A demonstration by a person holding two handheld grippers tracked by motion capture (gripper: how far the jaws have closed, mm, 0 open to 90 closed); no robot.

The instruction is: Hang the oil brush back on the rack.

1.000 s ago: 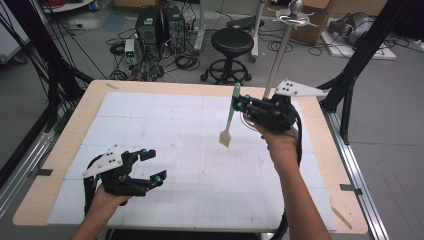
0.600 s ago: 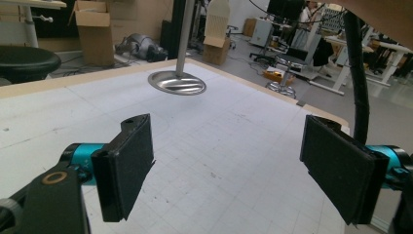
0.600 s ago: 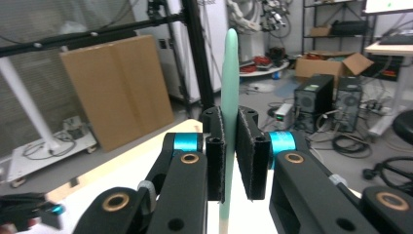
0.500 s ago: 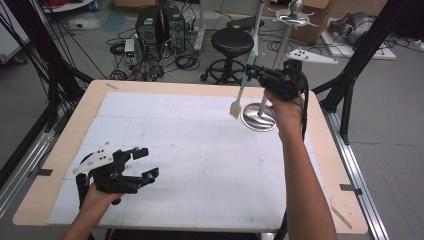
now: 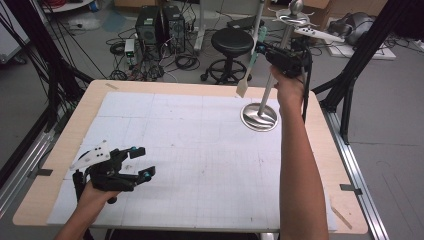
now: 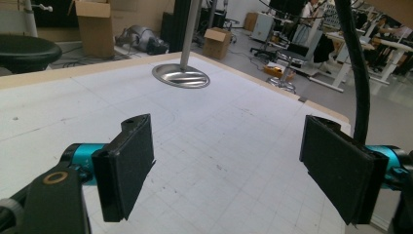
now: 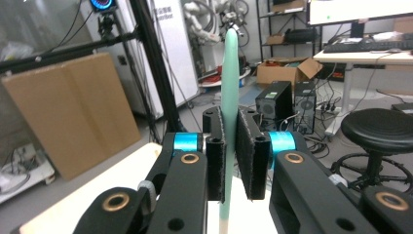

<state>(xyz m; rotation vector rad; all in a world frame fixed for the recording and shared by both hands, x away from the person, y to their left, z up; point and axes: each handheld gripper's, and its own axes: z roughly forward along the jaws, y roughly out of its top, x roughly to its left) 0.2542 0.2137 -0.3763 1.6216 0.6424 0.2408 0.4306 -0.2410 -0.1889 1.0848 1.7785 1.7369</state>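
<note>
At the near left corner of the bench [image 5: 60,200], my left hand-held gripper [image 5: 139,162] rests low with its jaws spread wide and nothing between them; it has barely shifted over the last second. Farther out, the round steel base [image 5: 259,117] of the stand [image 5: 274,75] now lies uncovered near the far right edge. Beyond it, my right hand-held gripper [image 5: 260,49] has risen from just above the bench to the height of the stand's top arms [image 5: 292,20]. Its jaws are clamped on the mint-green handle of the spatula [image 5: 246,80], blade hanging down clear of the bench. I judge the lift complete and hanging the spatula on the stand the next step.
</note>
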